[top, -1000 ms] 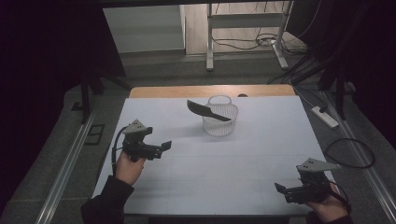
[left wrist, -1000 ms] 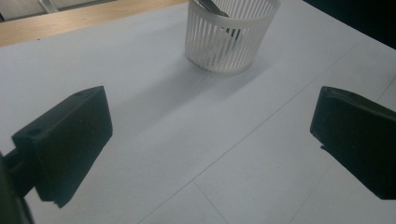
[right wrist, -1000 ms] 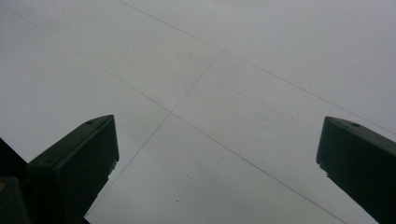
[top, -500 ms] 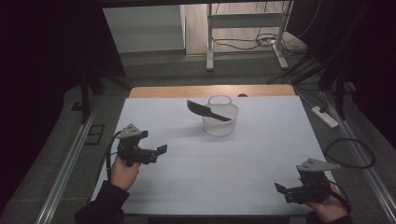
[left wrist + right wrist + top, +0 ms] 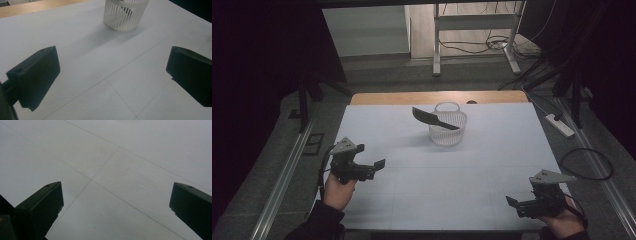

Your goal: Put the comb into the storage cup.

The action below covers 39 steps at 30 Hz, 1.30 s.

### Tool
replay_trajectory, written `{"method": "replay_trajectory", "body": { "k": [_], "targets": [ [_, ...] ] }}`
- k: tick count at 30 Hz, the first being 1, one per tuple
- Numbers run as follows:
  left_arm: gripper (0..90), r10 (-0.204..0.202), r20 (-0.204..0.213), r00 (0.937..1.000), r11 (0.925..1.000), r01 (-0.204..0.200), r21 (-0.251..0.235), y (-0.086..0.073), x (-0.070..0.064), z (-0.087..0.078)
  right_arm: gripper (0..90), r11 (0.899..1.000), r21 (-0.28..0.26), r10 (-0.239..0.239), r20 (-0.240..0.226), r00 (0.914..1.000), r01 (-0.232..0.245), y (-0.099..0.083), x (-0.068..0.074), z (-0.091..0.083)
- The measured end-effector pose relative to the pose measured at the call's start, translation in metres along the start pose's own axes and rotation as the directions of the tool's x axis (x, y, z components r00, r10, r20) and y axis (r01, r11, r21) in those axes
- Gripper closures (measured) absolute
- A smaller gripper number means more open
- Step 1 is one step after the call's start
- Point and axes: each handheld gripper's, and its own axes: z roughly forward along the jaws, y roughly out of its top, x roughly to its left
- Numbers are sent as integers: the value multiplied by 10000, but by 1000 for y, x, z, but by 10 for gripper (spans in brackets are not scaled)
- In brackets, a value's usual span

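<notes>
Far of centre on the table (image 5: 492, 165) stands the basket (image 5: 447, 131), a knife (image 5: 434, 118) slanting across its rim. Left gripper (image 5: 371, 168) lies nearer, right gripper (image 5: 517, 205) well apart; both gape empty.

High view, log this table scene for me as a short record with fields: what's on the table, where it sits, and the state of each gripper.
surface: white table, wooden strip along its far edge
container: white slotted basket, upright, at the far middle of the table
tool: dark spatula, standing tilted in the basket, blade sticking out past the rim to the left
left gripper: open, holds nothing, at the near left, facing the basket
right gripper: open, holds nothing, at the near right corner
contact: neither gripper touches the basket or spatula
</notes>
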Motion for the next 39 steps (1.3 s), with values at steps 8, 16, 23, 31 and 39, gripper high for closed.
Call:
{"method": "replay_trajectory", "body": {
  "k": [8,16,23,31,39],
  "targets": [
    [0,-160,-52,9999,9999,160,17,-6,0,-7,0,10000,6,-33,0,10000,33,0,0,0],
    [0,-309,-97,9995,9995,308,-37,-13,1,-14,0,10000,23,-94,29,10000,94,0,1,0],
    [0,-449,-176,9988,9990,447,-74,-19,1,-22,0,10000,41,-72,40,10000,72,0,1,1],
    [0,-529,-320,9981,9986,527,-84,-26,2,-30,0,9999,68,-80,62,9999,79,0,1,1],
    [0,-745,-491,9960,9972,742,-73,-35,5,-39,0,9999,91,-72,74,9999,72,0,1,1]
  ]
}}
